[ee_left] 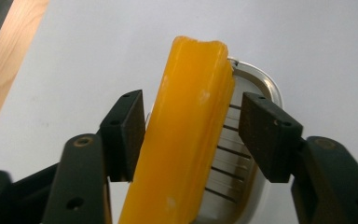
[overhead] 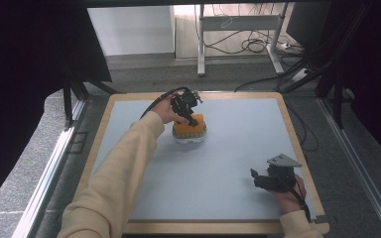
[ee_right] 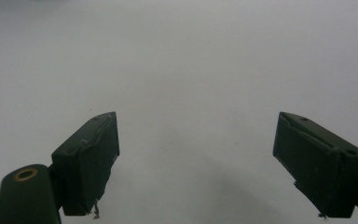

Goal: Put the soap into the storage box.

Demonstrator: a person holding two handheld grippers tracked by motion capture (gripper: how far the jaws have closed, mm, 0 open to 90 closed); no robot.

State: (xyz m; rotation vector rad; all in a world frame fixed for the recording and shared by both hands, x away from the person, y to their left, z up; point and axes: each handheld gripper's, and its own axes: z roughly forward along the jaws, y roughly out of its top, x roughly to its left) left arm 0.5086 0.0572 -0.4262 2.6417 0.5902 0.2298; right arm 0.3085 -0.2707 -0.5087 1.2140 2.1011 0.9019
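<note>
Orange slab point(ee_left: 186, 135) standing on edge, leaning, lower end resting on the slotted metal dish point(ee_left: 256, 88), long axis running away from the camera between the jaws of the left gripper point(ee_left: 193, 135). Left pad point(ee_left: 126, 133) just beside the slab's flank, perhaps touching; right pad point(ee_left: 268, 135) clearly apart, dish slots showing in the gap. So: parted, not clamped, slab loosely bracketed. Any coming squeeze or withdrawal likely hinges on that uneven gap, since closing would push the slab toward the near pad.

From the high view, slab point(overhead: 188, 124) and dish point(overhead: 188, 139) toward the far middle of the pale surface point(overhead: 228, 163), left gripper point(overhead: 187, 110) reaching down onto them; lean and gaps unreadable from there. Right gripper point(overhead: 268, 179) well apart near the front right corner, far from the slab; in its own view point(ee_right: 196, 158) wide open over bare surface.
</note>
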